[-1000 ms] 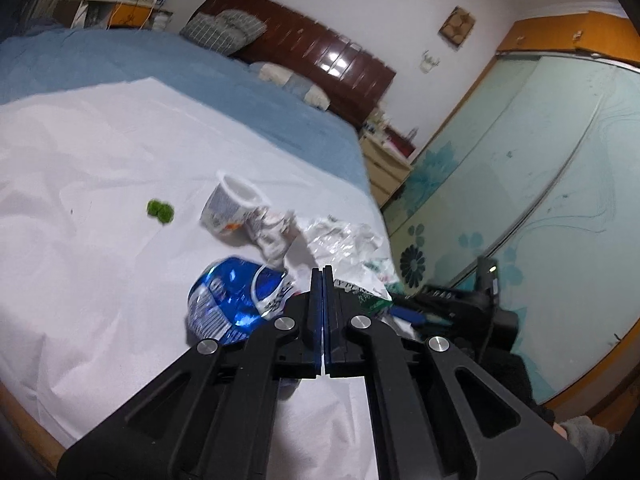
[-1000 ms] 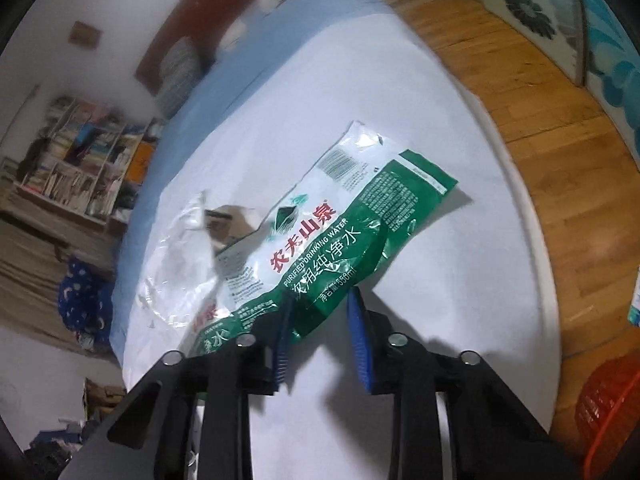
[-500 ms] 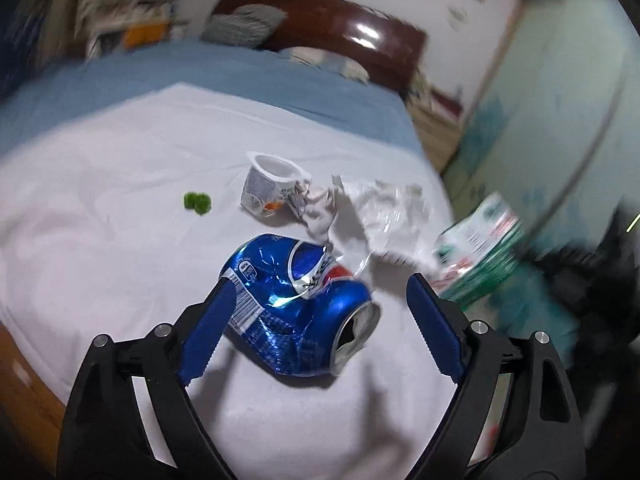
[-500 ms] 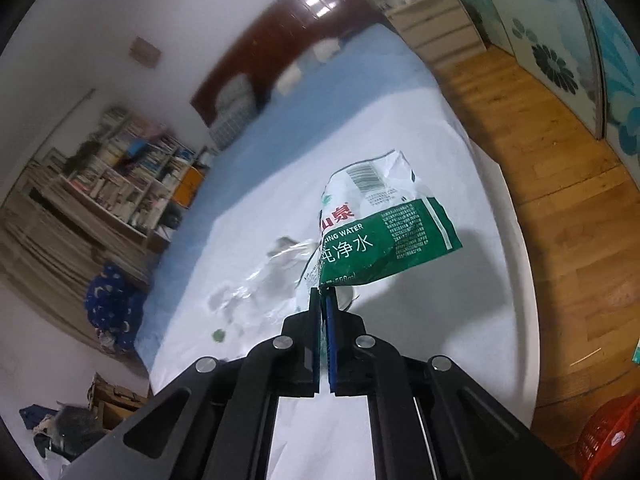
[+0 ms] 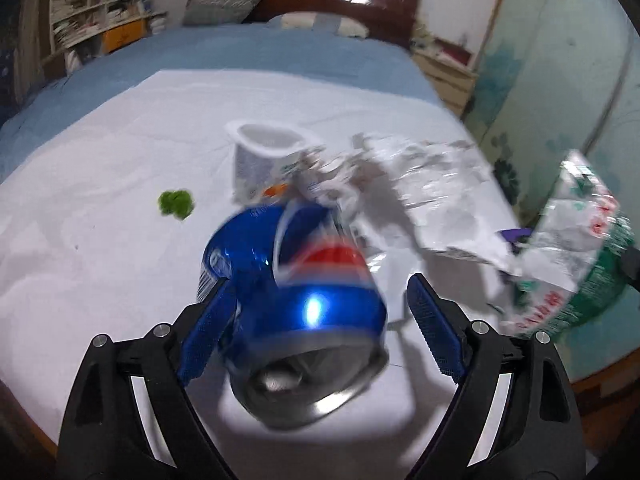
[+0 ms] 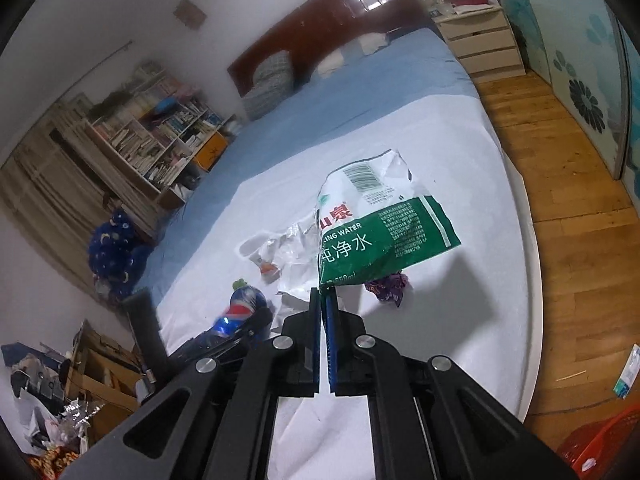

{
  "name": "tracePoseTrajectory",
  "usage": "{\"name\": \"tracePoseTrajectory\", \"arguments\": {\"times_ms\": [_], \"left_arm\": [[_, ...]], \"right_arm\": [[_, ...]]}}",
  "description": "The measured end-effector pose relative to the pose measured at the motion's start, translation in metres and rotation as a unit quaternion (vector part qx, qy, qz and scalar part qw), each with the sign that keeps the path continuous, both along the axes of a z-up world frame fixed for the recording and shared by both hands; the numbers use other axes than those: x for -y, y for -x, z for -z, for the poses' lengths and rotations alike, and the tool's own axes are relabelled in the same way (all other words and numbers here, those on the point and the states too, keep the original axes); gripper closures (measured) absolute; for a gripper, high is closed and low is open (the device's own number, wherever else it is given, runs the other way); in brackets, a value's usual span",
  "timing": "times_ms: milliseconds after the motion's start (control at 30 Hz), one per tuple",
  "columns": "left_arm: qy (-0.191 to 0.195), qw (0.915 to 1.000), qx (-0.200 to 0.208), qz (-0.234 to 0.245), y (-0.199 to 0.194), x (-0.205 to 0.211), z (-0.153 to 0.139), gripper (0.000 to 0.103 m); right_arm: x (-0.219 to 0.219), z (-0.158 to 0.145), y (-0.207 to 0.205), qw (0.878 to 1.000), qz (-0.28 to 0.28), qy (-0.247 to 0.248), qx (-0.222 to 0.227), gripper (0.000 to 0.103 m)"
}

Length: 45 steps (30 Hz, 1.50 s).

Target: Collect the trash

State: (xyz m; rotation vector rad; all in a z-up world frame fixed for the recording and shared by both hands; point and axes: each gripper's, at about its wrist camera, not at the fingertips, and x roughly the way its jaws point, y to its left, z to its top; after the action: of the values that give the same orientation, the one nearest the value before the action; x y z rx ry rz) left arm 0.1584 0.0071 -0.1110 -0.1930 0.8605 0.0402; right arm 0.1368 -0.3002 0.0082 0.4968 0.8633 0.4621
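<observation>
Setting: bedroom, white sheet (image 5: 100, 208) spread over the foot of a blue bed, trash scattered across it.
Left tongs (image 5: 316, 320): spread apart around a crushed blue soda can (image 5: 296, 280) at lower centre of the left view; left pad close against or touching the can wall, right pad clear of it with sheet showing between. Not yet clamped.
Right tongs (image 6: 323, 300): pressed together on the lower edge of a green and white water-bottle label (image 6: 384, 228), lifted off the sheet, centre of the right view.
Other trash on the bed: white yogurt cup (image 5: 264, 164) tipped on its side, upper centre of the left view; crumpled clear plastic (image 5: 436, 200) right of it; small green scrap (image 5: 176, 204) at left; purple wrapper (image 6: 388, 286) under the hanging label.
Containers: red basket (image 6: 600, 444) on the wood floor, bottom right corner of the right view, only its rim visible, contents hidden. Yogurt cup mouth pale inside, seemingly empty. Can opening dark, contents unclear.
Step in hand, as judged: closing on the can while the label waits for the basket.
Risks: can dented and rounded, likely to squirt out or roll on the soft bedding if the pads close off-centre. Label held only by a thin edge, apt to slip or tear during a swing. Left view blurred, so aim uncertain.
</observation>
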Motion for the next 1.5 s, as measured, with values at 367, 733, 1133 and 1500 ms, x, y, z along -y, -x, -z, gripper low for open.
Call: {"name": "tracePoseTrajectory", "arguments": {"times_ms": [367, 733, 1133, 1500], "left_arm": [[0.104, 0.9927, 0.022, -0.058, 0.023, -0.043, 0.002, 0.049], [0.088, 0.9901, 0.109, 0.01, 0.091, 0.005, -0.061, 0.07], [0.129, 0.9879, 0.087, -0.003, 0.101, 0.031, -0.047, 0.094], [0.129, 0.9687, 0.156, 0.143, 0.139, 0.157, -0.153, 0.094]], "right_arm": [[0.001, 0.005, -0.007, 1.0, 0.001, -0.005, -0.003, 0.098], [0.022, -0.023, 0.02, 0.998, 0.006, 0.007, 0.056, 0.099], [0.089, -0.037, 0.066, 0.999, 0.015, -0.007, 0.052, 0.099], [0.238, -0.125, 0.146, 0.989, 0.056, 0.015, 0.14, 0.099]]}}
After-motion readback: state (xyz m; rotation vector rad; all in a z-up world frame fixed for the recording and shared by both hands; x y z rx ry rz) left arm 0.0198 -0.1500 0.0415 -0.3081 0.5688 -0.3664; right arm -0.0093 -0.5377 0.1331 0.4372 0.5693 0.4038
